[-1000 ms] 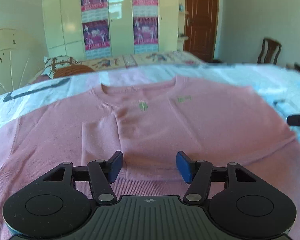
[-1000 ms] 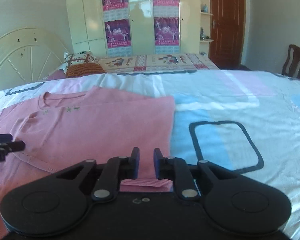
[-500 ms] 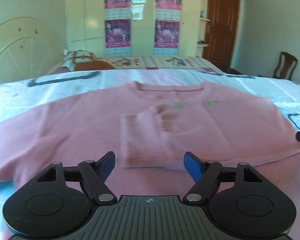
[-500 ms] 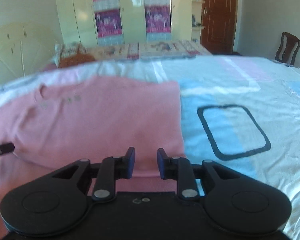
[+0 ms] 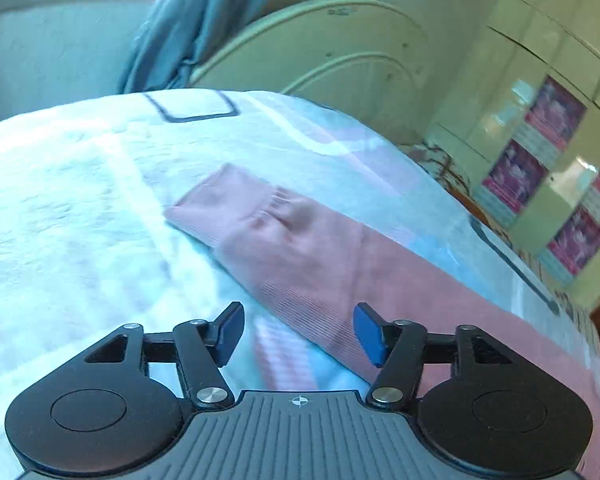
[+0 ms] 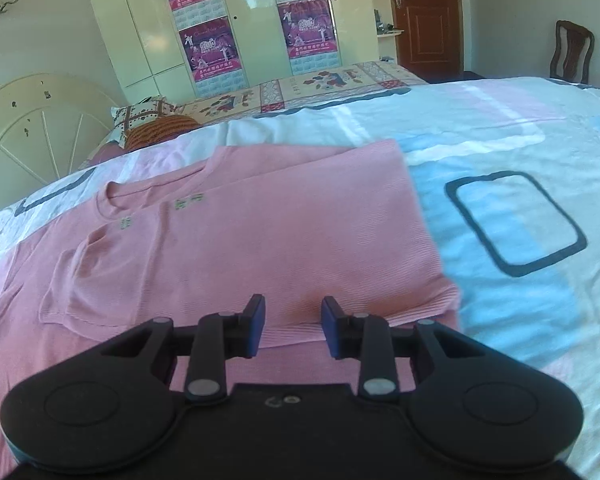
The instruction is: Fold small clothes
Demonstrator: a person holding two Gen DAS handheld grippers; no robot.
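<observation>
Folding in the second sleeve of the pink ribbed knit top [image 6: 260,240].
Left gripper [image 5: 298,334] is hovering, jaws wide and empty, over the unfolded sleeve [image 5: 284,240] ahead; right gripper [image 6: 292,326], jaws half-open and empty, is idling above the folded edge.

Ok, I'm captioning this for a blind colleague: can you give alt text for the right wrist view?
A pink sweater lies flat on a pale blue, white and pink bedsheet, its right side already folded inward. The right hand-held gripper hovers open over its near hem, holding nothing. Behind stand a cream wardrobe with posters and a brown door.
</observation>
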